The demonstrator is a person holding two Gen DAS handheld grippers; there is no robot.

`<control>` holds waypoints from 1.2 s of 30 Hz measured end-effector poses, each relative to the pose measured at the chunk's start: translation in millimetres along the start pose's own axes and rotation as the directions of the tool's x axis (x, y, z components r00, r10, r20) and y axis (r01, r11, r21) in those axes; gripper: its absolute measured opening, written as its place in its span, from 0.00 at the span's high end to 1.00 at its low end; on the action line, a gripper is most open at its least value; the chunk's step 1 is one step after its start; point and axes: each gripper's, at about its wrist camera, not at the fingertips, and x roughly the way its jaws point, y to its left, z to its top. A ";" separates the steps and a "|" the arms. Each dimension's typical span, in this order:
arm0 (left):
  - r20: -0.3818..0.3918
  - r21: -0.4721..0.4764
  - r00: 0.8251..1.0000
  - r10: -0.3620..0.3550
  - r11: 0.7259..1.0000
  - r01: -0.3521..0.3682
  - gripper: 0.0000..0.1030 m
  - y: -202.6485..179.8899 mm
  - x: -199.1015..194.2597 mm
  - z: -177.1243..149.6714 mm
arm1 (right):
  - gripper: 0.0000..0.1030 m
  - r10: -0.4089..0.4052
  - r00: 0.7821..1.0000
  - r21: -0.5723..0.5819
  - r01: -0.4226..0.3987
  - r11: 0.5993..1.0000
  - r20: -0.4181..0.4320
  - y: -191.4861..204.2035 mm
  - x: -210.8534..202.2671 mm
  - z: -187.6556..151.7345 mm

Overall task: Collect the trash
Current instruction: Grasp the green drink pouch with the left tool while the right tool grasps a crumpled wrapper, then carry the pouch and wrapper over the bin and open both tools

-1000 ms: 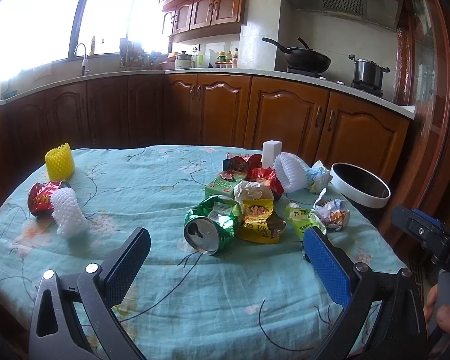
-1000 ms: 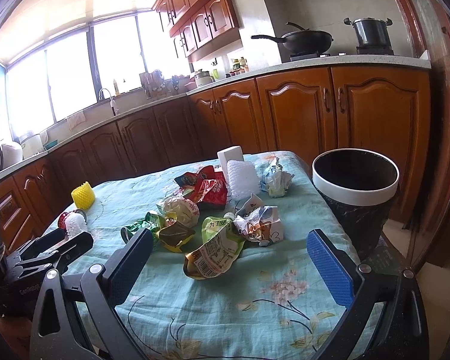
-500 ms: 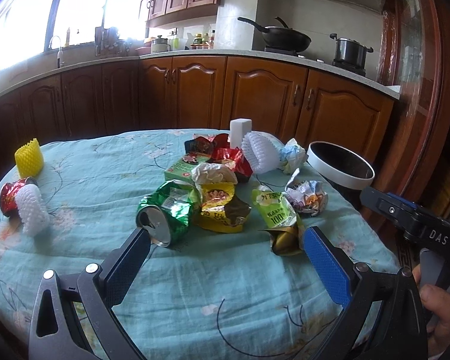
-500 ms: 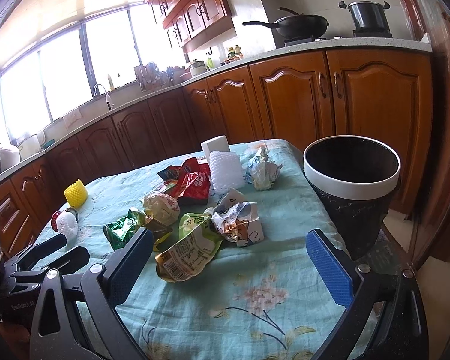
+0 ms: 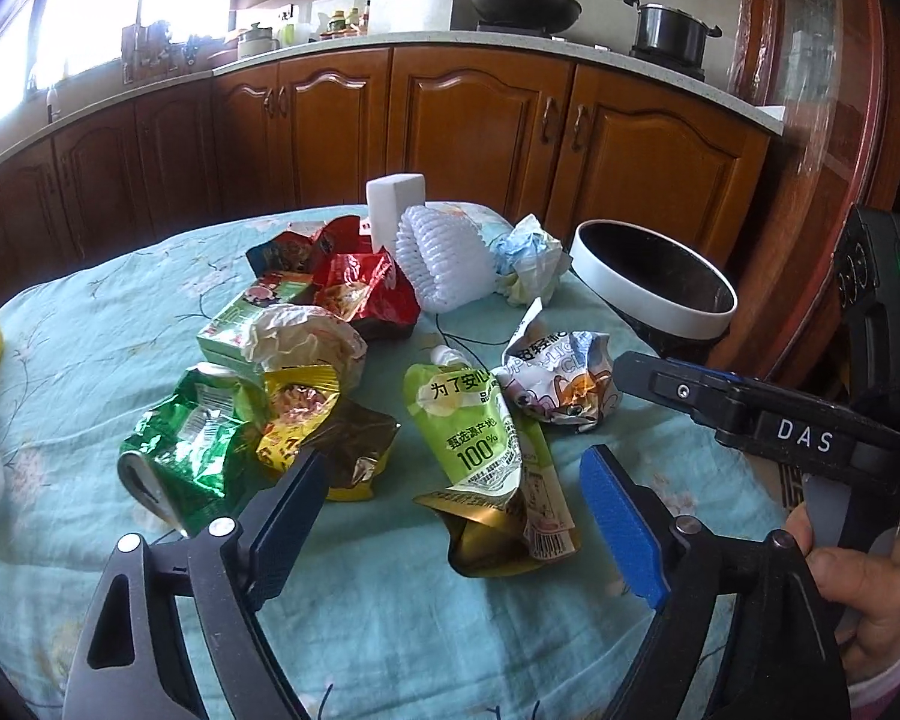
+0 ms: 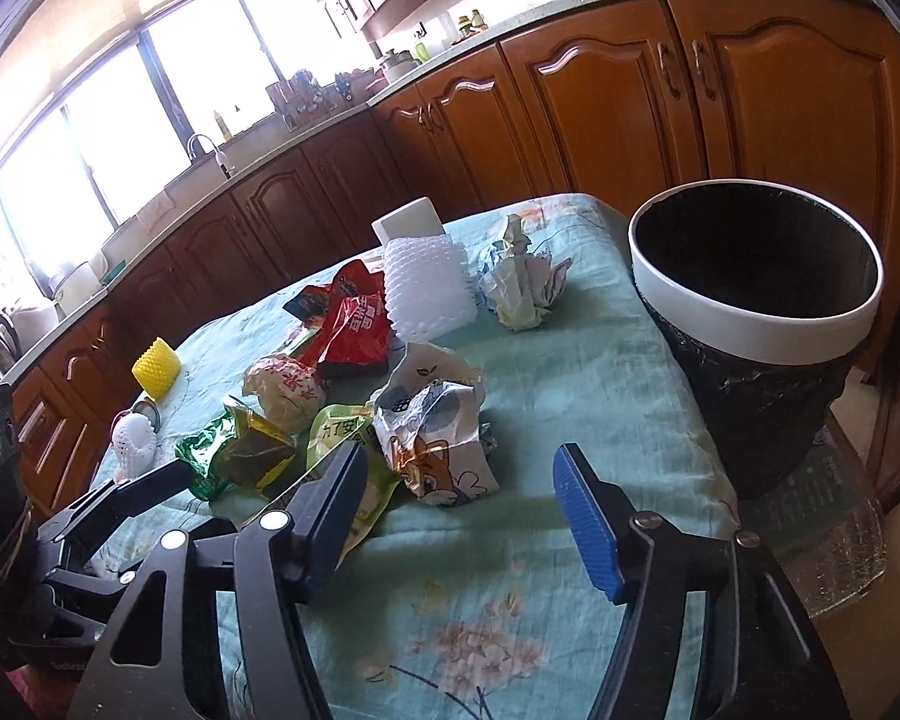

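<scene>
Trash lies in a heap on the teal flowered tablecloth (image 5: 390, 630). A light green spouted pouch (image 5: 480, 438) lies just ahead of my open, empty left gripper (image 5: 456, 510). A crumpled white cartoon wrapper (image 6: 432, 438) lies just ahead of my open, empty right gripper (image 6: 459, 486); it also shows in the left wrist view (image 5: 561, 384). A crushed green can (image 5: 180, 462), a yellow wrapper (image 5: 312, 426), red bags (image 5: 366, 294), white foam netting (image 5: 444, 258) and crumpled paper (image 6: 519, 288) lie around. A black bin with a white rim (image 6: 756, 324) stands off the table's right edge.
A yellow foam net (image 6: 156, 369) and a white foam net (image 6: 132, 450) lie at the table's left side. A white block (image 5: 395, 207) stands at the far edge. Wooden kitchen cabinets (image 5: 480, 120) run behind the table.
Both grippers have moved forward and down toward the trash heap. The left now faces the green pouch, the right the cartoon wrapper. Both stay open.
</scene>
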 end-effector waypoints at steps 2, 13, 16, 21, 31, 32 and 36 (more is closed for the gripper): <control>-0.030 0.010 1.000 -0.009 1.000 0.010 0.27 -1.5 10.4 3.5 | 0.46 0.017 1.000 0.012 -0.017 1.000 -0.026 -5.4 8.8 4.4; -0.109 0.093 0.991 -0.073 0.992 0.084 0.91 -10.0 44.7 6.5 | 0.96 0.089 0.990 0.006 -0.088 0.996 -0.113 -5.2 35.2 10.6; -0.103 0.085 0.990 -0.095 0.991 0.104 0.94 -8.3 43.9 7.4 | 0.98 0.085 0.992 0.009 -0.084 0.996 -0.093 -4.7 26.6 10.3; -0.082 0.052 0.986 -0.145 0.987 0.149 0.94 -4.6 31.9 12.4 | 1.00 0.077 0.996 0.045 -0.075 0.996 -0.043 -14.2 6.4 13.3; -0.041 0.097 0.979 -0.198 0.975 0.201 0.94 -25.6 20.7 33.7 | 1.00 0.013 0.999 0.086 -0.016 0.996 0.035 -42.0 -31.6 24.1; -0.040 0.105 0.978 -0.203 0.973 0.206 0.94 -29.1 21.6 36.1 | 1.00 0.007 0.999 0.088 -0.010 0.996 0.040 -44.5 -34.6 25.8; -0.036 0.133 0.975 -0.221 0.965 0.224 0.94 -42.1 31.6 47.7 | 1.00 -0.015 0.998 0.093 0.009 0.996 0.065 -55.7 -45.0 34.0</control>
